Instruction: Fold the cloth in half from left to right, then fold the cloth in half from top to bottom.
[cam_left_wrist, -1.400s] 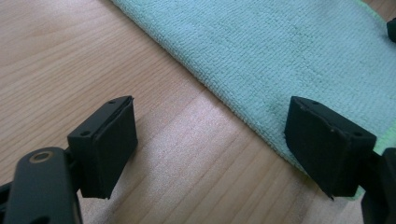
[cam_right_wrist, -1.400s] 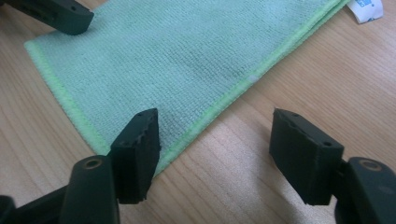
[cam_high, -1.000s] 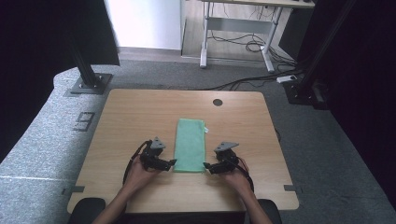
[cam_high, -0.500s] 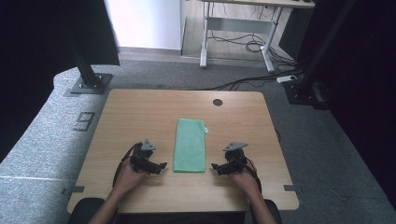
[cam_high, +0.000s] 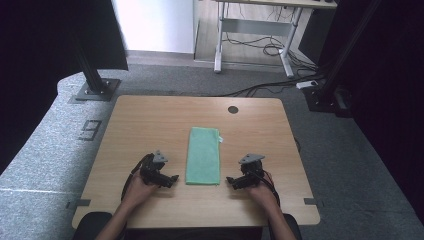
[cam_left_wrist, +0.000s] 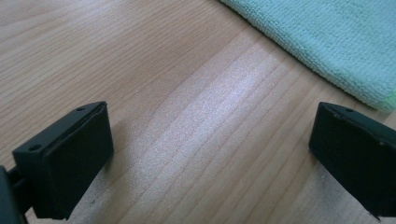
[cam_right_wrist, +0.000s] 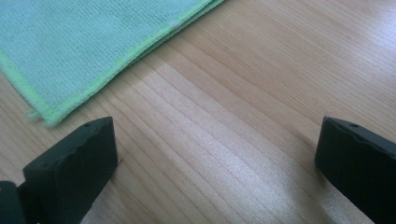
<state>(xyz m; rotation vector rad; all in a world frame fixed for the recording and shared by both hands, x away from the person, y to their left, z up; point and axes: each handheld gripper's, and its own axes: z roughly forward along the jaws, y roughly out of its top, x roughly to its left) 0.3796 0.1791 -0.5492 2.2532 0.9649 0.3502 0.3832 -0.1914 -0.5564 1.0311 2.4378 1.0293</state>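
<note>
So, quick rundown going left to right:

- left gripper (cam_high: 173, 178) sits on the table (cam_high: 150, 120) just off the near left corner of the towel. A second ago it was right up against that edge; now it's pulled off to the side. Its jaws have just been opening and stand wide apart, with bare wood between them in the left gripper view, no cloth.
- green towel (cam_high: 203, 155) lies flat in the middle of the table as a long narrow strip, running away from the person. It looks folded, since the right gripper view shows stacked edges along one side (cam_right_wrist: 154, 39). Nothing is touching it.
- right gripper (cam_high: 231, 181) mirrors the other one: near the towel's near right corner but clear of it, backed off from where it was a second ago. Jaws have also just been opening, now wide with only wood between them.
- my read: both sides let go and pulled back together, so this fold looks finished. Either the job's done or they're lining up for another fold.
</note>
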